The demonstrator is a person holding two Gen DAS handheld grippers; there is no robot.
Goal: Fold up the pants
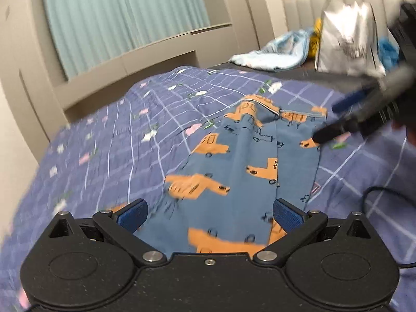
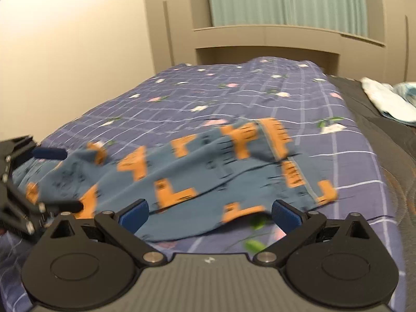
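While the blue pants (image 1: 234,171) printed with orange vehicles lie loosely doubled on the purple checked bedspread (image 1: 109,140), both claws stand wide open and grip nothing. To fold well, each claw should probably pinch a clean edge through all layers, lift little, and lay the cloth over flat with hems aligned. The pants spread just ahead of and beneath the left gripper (image 1: 209,214), running away from it towards the right gripper (image 1: 335,122), whose dark fingers hover at the far right corner. Seen from the right gripper (image 2: 209,214), the pants (image 2: 197,171) lie directly ahead, with the left gripper (image 2: 52,179) at their left end.
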